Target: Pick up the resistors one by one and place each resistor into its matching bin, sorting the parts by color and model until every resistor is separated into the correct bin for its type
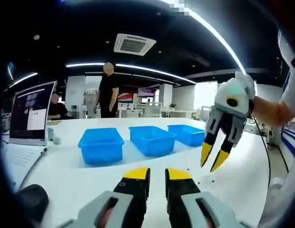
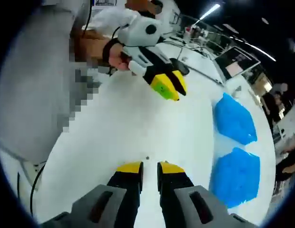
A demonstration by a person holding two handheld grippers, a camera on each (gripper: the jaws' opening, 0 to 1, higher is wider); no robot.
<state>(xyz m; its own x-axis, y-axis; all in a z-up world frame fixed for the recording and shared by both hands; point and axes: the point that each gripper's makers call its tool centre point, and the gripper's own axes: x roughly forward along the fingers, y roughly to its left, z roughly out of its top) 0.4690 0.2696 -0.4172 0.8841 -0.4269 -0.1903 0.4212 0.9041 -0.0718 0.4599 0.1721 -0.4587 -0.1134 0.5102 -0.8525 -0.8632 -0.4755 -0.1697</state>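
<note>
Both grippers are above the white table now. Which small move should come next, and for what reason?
Probably lower the right gripper onto the small dark part lying on the white table just ahead of its jaws. Those jaws stand slightly apart with nothing between them, and the blue bins look empty, so no resistor seems sorted yet.

bins (image 1: 152, 139): plain bright blue, all three
worktop (image 1: 152, 166): plain white
left claw (image 1: 157, 178): black, yellow tips, grey body
right claw (image 1: 212, 161): yellow tips, black fingers, white body
ceiling (image 1: 66, 28): black
</note>
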